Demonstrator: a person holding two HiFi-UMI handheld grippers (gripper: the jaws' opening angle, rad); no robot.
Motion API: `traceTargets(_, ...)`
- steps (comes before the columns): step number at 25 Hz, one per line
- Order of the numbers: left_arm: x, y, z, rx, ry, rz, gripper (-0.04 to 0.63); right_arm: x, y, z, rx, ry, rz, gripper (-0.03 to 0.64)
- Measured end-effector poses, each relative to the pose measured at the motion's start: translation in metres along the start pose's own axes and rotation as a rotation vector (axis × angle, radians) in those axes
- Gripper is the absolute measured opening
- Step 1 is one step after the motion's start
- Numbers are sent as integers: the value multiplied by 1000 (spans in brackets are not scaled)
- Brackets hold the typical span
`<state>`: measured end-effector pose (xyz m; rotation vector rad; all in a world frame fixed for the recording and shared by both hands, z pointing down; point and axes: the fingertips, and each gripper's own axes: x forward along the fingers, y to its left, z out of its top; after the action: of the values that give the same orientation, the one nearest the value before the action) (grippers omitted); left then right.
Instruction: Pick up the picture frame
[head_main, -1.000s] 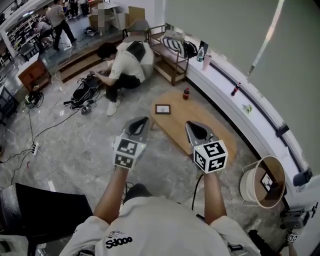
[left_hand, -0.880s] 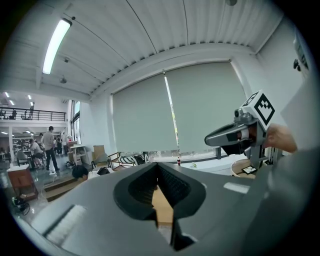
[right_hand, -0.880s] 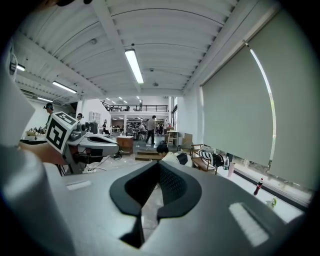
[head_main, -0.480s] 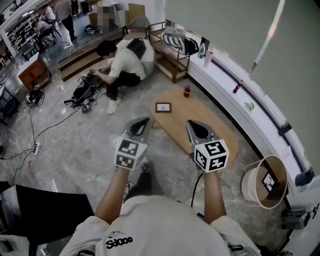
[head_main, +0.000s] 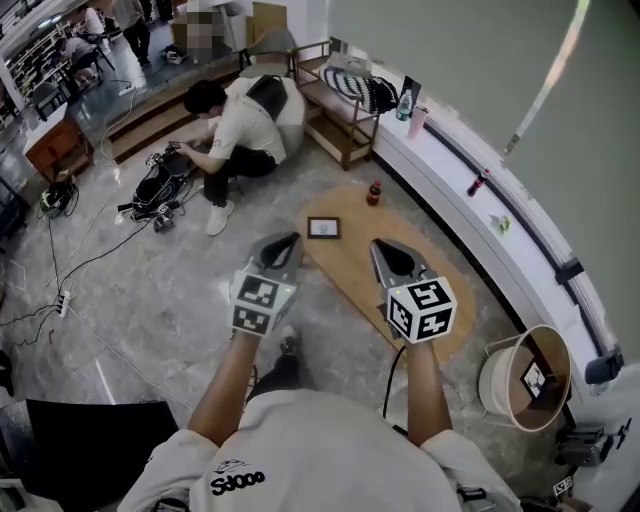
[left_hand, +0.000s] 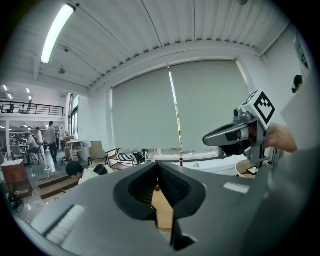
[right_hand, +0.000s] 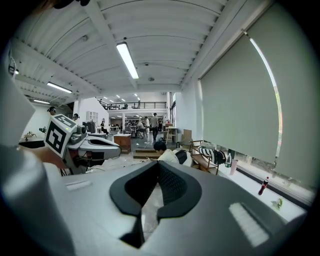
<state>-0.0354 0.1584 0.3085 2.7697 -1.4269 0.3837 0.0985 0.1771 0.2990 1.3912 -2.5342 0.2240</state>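
wooden table (head_main: 345, 258) bears picture frame (head_main: 323, 228), tub (head_main: 493, 377) holds one flat item (head_main: 533, 380); left tongs (head_main: 288, 240), right tongs (head_main: 379, 246) closed, empty.

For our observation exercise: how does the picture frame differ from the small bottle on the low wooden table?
The picture frame is a flat rectangle, dark-edged with a pale middle; the bottle is slim and dark reddish. The frame seems to lie flat; the bottle stands upright. Both rest on the wooden table.

The picture frame (head_main: 323, 228) is dark-rimmed, the table (head_main: 345, 265) tan wood, the floor (head_main: 150, 290) grey marbled.
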Motion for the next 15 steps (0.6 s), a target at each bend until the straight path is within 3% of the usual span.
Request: traceTargets(15,123,116,-5,-44,48,-29,9,144,-67,31,74,56,-29,3)
